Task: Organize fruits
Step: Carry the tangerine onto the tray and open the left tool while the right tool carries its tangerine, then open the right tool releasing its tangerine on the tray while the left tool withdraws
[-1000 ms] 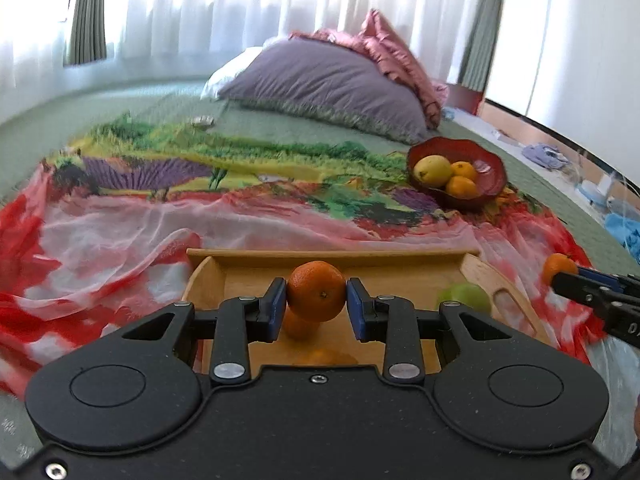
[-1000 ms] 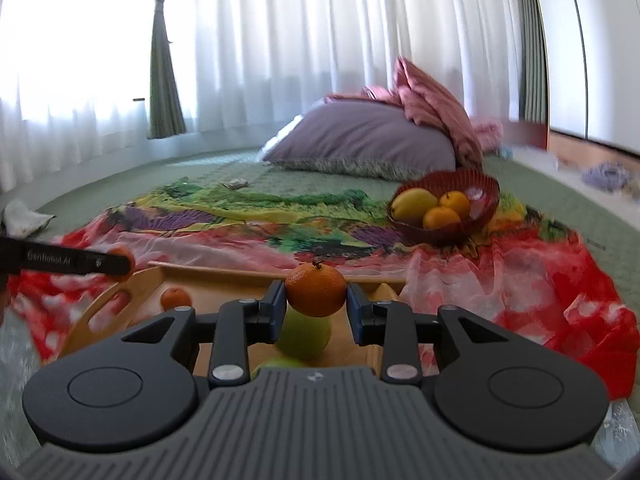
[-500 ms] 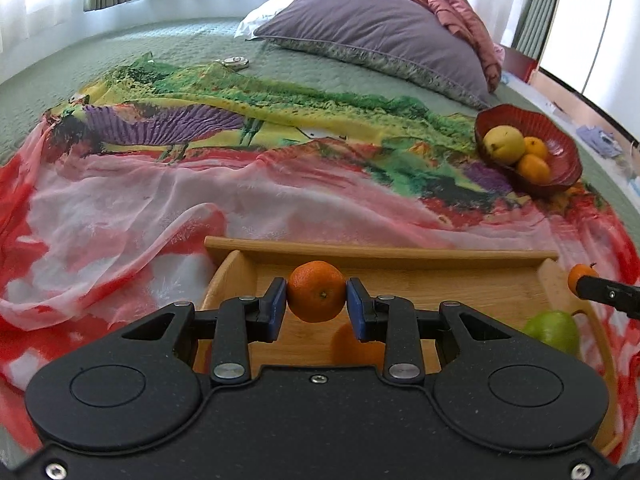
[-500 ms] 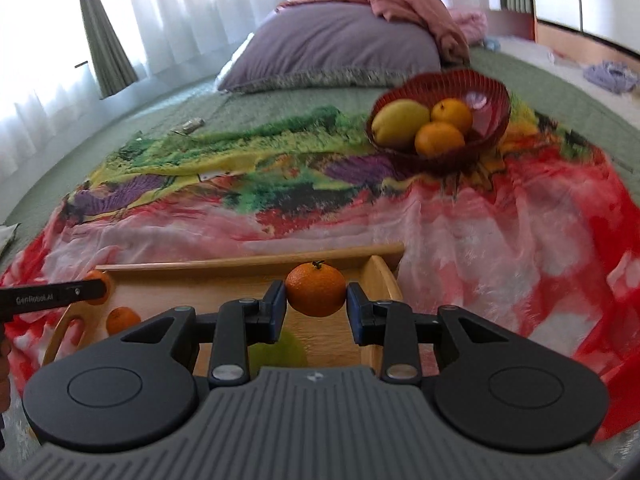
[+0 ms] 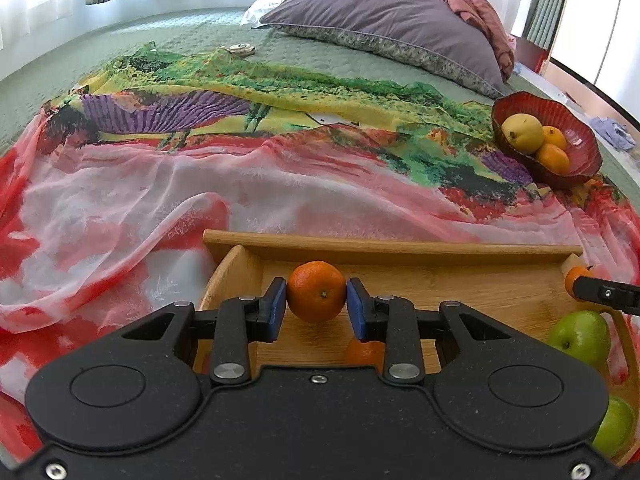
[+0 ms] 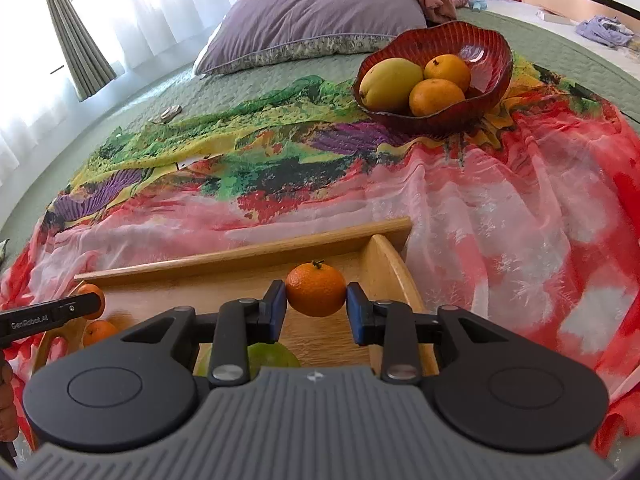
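My left gripper is shut on a small orange, held over the left part of the wooden tray. Another orange lies on the tray floor just below, and two green apples sit at the tray's right end. My right gripper is shut on a second orange with a stem, over the tray's right end, above a green apple. Each view shows the other gripper's fingertip at its edge. A red bowl farther back holds a yellow fruit and two oranges.
The tray and bowl rest on a colourful scarf spread over a green bedcover. A purple pillow and pink blanket lie at the back. A small round object sits on the bedcover. Part of a hand shows at the left edge.
Both grippers, each still holding its orange, have moved forward and lower over the tray and tilted downward. The red bowl looks nearer in the right wrist view.
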Tool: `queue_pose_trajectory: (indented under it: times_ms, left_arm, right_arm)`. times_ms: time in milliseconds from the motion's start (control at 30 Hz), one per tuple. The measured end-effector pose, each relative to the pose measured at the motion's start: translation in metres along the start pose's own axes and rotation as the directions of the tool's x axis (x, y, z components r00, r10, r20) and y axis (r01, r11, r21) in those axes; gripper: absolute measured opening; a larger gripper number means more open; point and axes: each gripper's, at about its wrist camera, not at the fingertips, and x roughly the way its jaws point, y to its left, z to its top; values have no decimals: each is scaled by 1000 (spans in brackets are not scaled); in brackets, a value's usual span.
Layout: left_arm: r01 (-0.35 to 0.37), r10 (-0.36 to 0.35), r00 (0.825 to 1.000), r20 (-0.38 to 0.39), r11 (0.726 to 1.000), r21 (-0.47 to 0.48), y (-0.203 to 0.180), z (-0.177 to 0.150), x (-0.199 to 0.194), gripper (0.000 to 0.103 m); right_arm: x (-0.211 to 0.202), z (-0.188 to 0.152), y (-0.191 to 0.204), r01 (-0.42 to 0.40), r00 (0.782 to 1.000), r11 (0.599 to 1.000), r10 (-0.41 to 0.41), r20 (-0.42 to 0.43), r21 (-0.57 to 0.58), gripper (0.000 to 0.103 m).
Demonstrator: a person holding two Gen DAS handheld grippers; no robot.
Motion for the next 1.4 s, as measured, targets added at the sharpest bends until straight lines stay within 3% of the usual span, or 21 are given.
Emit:
queue_pose_trajectory:
  times_ms: [1133, 1200, 1367, 1400]
  left_arm:
    - [-3, 3, 1000, -7, 999, -35, 6, 2, 7, 31]
    - [-5, 4, 1000, -5, 999, -35, 6, 2, 6, 31]
    - [-24, 24, 1000, 0, 999, -33, 6, 2, -2, 49]
    - [-22, 22, 1000, 7, 999, -29, 6, 1, -6, 50]
  right_arm:
    - [12, -4, -10, 0, 1000, 998, 2, -31, 68, 38]
    - [12, -4, -11, -5, 999, 997, 7, -32, 74, 43]
    - [8, -5, -14, -17, 999, 997, 20, -32, 80, 45]
    - [5, -5, -14, -21, 999, 997, 23, -25, 78, 55]
